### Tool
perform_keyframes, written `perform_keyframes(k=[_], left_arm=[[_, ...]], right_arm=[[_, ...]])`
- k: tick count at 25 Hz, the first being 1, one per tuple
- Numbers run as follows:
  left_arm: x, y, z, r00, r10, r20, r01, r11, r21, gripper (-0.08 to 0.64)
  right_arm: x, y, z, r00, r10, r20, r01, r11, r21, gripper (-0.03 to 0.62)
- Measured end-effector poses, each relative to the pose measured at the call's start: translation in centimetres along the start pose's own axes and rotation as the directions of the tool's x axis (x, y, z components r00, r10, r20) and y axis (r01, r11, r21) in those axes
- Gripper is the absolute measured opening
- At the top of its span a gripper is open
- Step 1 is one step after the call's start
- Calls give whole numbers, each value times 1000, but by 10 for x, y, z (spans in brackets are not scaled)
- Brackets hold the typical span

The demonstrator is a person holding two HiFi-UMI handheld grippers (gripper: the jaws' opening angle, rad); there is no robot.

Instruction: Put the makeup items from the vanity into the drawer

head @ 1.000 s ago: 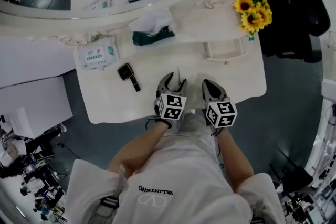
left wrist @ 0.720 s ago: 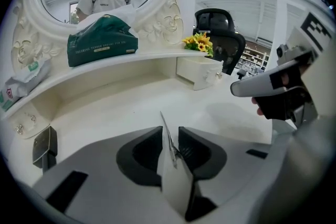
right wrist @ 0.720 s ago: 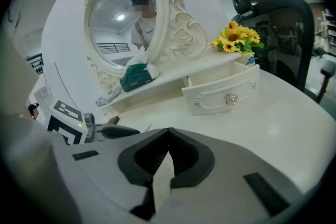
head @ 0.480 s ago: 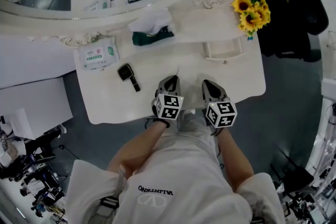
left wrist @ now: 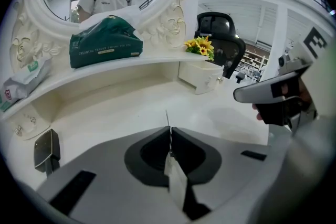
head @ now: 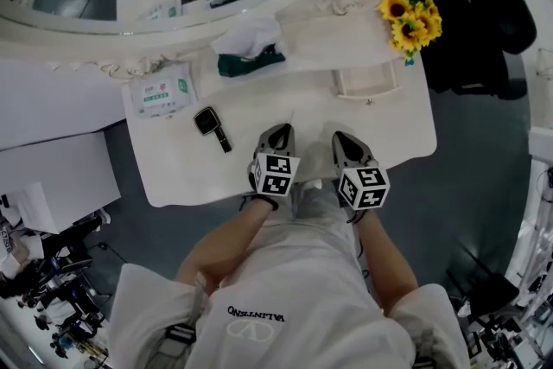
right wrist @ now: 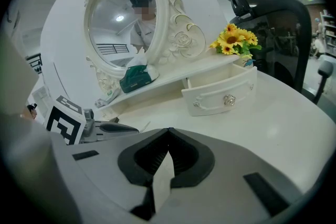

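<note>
My left gripper (head: pixel 283 130) rests on the white vanity top (head: pixel 181 164), shut on a thin pale stick (head: pixel 292 117) that pokes out past its tips (left wrist: pixel 168 117). My right gripper (head: pixel 339 137) sits beside it, shut and holding nothing (right wrist: pixel 168 129). A black compact with a handle (head: pixel 212 126) lies to the left of the left gripper and also shows low on the left in the left gripper view (left wrist: pixel 46 147). The small white drawer (head: pixel 368 82) stands open at the back right (right wrist: pixel 220 94), ahead of the right gripper.
A wipes pack (head: pixel 160 91) lies at the back left. A green tissue pack (head: pixel 251 60) sits on the shelf under the oval mirror (right wrist: pixel 123 23). Sunflowers (head: pixel 408 20) stand at the shelf's right end, with a black office chair (right wrist: pixel 273 23) behind.
The left gripper's jaws, open a second ago around the thin stick, have closed on it. Both grippers have stayed in nearly the same place.
</note>
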State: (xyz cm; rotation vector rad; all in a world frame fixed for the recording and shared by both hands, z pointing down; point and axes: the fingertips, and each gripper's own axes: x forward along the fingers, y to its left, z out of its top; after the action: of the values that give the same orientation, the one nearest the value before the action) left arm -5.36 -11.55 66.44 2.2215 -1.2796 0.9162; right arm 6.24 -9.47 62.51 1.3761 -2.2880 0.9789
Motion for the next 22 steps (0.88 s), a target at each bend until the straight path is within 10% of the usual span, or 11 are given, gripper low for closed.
perform_keyframes(k=[22], left_arm=[[9, -106, 70, 971, -228, 76, 219, 970, 107, 12]], right_arm=[[-44, -54, 17, 985, -140, 98, 132, 988, 79, 12]])
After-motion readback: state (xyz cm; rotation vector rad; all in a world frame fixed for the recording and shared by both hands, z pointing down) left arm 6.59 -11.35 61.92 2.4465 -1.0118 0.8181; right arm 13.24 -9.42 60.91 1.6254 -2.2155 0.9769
